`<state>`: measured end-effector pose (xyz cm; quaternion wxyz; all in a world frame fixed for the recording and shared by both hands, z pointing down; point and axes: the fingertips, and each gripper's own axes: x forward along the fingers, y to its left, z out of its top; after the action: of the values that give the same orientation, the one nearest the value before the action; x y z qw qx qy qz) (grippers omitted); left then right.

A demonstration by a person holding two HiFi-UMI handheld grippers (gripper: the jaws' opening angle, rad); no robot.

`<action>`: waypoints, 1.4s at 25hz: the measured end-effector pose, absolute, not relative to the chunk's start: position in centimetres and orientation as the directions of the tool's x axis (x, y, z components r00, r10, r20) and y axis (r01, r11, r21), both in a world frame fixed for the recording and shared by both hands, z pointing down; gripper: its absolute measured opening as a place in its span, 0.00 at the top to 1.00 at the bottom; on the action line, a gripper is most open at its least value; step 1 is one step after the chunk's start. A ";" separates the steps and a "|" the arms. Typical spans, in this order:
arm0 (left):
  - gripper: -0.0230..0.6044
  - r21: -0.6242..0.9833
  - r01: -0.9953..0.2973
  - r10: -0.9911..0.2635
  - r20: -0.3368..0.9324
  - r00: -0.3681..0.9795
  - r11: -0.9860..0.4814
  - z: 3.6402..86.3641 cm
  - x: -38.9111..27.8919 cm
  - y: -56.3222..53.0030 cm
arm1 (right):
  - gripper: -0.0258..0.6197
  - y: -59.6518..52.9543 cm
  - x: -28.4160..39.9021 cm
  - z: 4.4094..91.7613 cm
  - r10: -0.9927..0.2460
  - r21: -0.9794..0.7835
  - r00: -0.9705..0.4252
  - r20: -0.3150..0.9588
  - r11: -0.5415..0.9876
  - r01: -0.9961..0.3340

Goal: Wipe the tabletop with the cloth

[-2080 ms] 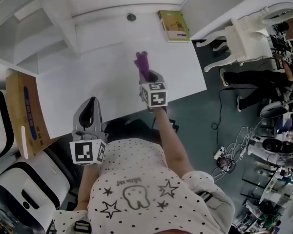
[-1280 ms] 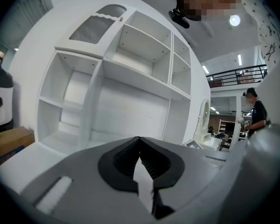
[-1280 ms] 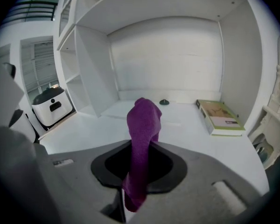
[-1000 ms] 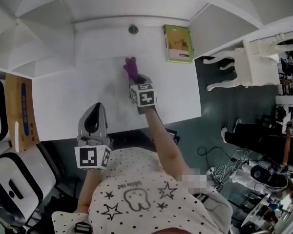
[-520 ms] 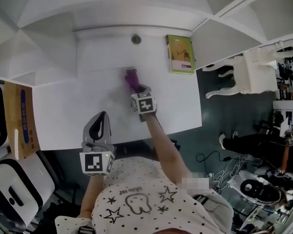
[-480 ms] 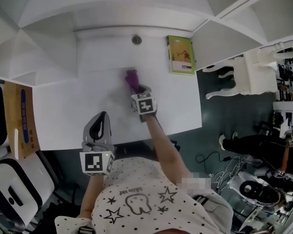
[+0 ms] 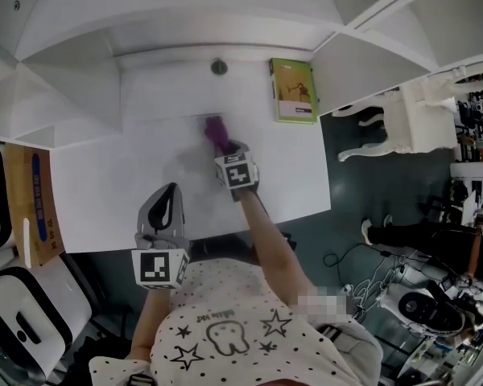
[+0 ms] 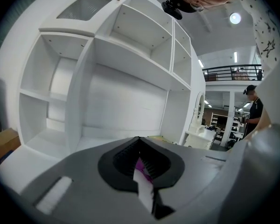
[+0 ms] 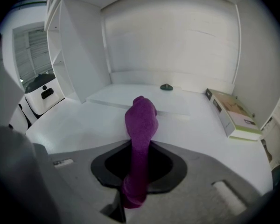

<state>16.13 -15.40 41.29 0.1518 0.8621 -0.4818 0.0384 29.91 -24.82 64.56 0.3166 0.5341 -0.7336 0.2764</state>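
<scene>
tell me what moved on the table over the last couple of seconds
The right gripper, shut on the purple cloth throughout, has slid the cloth across the tabletop, away from the person and leftward, up to the edge of the raised ledge. Nothing was picked up or released. The left gripper stayed shut and empty at the near edge, and the green book did not move.

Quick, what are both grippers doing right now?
Left gripper: closed, holding nothing.
Right gripper: closed on the purple fuzzy cloth.
</scene>
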 end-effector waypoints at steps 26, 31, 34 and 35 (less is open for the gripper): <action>0.97 0.236 -0.846 -0.829 0.196 0.523 -0.478 40.6 17.7 -15.9 | 0.86 -23.9 38.3 64.6 -0.631 -0.028 -0.137 0.764 0.179 -0.983; 0.97 0.236 -0.848 -0.831 0.195 0.520 -0.475 40.4 18.1 -15.9 | 0.86 -23.8 40.2 65.2 -0.635 -0.003 -0.107 0.765 0.163 -0.987; 0.97 0.231 -0.847 -0.831 0.193 0.522 -0.478 40.4 18.4 -15.8 | 0.86 -23.5 41.1 65.0 -0.636 0.000 -0.095 0.766 0.148 -0.989; 0.97 0.229 -0.846 -0.830 0.191 0.523 -0.481 40.5 18.5 -15.8 | 0.86 -23.5 41.5 65.0 -0.636 0.005 -0.089 0.767 0.144 -0.990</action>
<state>18.51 -15.77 40.50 0.1484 0.8600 -0.4874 0.0271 41.50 -23.48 64.98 0.3215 0.5936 -0.6846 0.2750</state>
